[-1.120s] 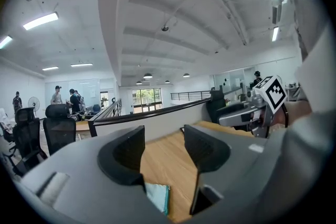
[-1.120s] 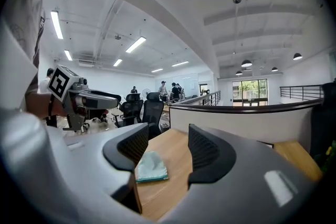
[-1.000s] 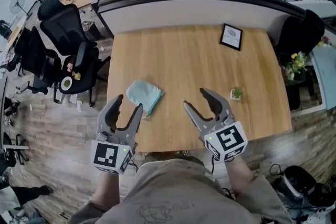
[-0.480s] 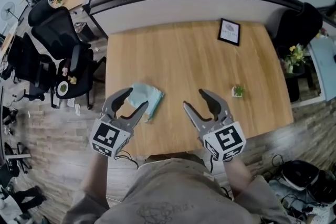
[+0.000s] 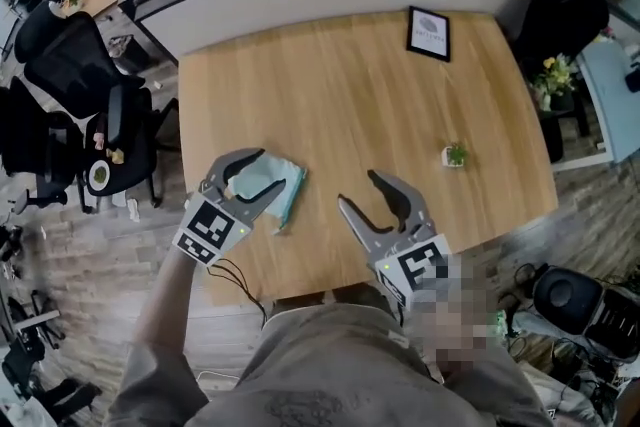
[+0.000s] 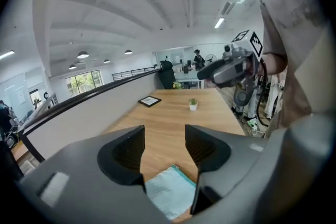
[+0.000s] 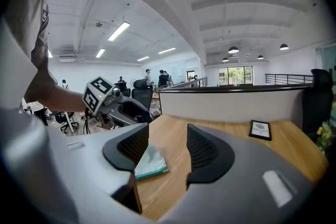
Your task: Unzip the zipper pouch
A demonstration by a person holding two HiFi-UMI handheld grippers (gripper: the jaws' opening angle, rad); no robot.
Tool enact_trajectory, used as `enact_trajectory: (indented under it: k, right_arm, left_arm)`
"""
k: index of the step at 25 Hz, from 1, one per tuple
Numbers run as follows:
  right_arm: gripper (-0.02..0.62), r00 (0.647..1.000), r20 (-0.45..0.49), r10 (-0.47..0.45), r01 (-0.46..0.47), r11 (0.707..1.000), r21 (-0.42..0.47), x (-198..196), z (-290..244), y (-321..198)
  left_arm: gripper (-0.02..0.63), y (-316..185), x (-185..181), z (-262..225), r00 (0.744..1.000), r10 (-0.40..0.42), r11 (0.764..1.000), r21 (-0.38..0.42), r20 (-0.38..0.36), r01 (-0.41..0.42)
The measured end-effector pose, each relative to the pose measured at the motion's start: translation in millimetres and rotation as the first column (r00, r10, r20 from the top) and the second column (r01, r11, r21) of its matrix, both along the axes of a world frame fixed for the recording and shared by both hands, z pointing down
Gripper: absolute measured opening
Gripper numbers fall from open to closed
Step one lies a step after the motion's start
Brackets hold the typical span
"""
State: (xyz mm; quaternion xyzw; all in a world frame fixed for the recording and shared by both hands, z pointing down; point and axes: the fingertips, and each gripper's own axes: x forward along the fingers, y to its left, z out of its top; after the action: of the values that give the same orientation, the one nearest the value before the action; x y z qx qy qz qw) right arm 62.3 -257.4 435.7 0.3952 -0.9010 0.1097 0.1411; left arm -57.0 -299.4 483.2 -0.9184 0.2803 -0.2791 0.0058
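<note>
Left jaws: your left gripper [image 5: 268,170] [image 6: 164,136] has them spread wide and pinches nothing.
Pouch: the teal zipper pouch [image 5: 262,185] [image 6: 168,194] lies flat on the desk [image 5: 350,85], directly under the gap between the left jaws. No view settles whether a jaw tip touches it.
Right jaws: your right gripper [image 5: 357,187] [image 7: 168,136] is also spread wide and empty. Bare desk shows between the jaws, and the pouch [image 7: 151,162] sits off to their left, apart from them.
Left pose: your arm is stretched out and the gripper is angled in toward the right gripper, marker cube facing up.
Right pose: the gripper is held over the desk's near edge, jaws pointing away from you across the wood.
Ahead of the jaws: a small potted plant [image 5: 455,155] and a picture frame [image 5: 428,33], both well apart from either gripper.
Hard to make out: the left jaws cover part of the pouch in the head view. The zipper pull is too small to find, so you cannot tell how far it is zipped.
</note>
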Motion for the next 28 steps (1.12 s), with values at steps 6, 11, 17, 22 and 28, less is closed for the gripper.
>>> enact_trajectory:
  k: [6, 11, 17, 22, 28]
  right_arm:
    - [0.221, 0.999, -0.041, 0.016, -0.019, 0.997, -0.069, -11, 32, -7]
    - [0.221, 0.998, -0.051, 0.034, -0.040, 0.990, -0.136, -14, 59, -15]
    - [0.221, 0.997, -0.075, 0.023, -0.036, 0.983, -0.182, -17, 90, -23]
    - [0.221, 0.996, -0.086, 0.019, -0.038, 0.975, -0.217, -17, 110, -22]
    - [0.221, 0.993, -0.114, 0.017, -0.044, 0.969, -0.241, -13, 129, -17]
  left_arm:
    - [0.239, -17, 4, 63, 0.994, 0.107, 0.991, -0.091, 0.039, -0.103]
    - [0.239, -24, 7, 121, 0.979, 0.176, 0.975, -0.153, 0.099, -0.160]
    - [0.241, -22, 9, 186, 0.923, 0.315, 0.936, -0.230, 0.220, -0.265]
    - [0.239, -15, 12, 226, 0.872, 0.394, 0.901, -0.307, 0.290, -0.305]
    - [0.212, -14, 12, 257, 0.802, 0.474, 0.866, -0.355, 0.362, -0.352]
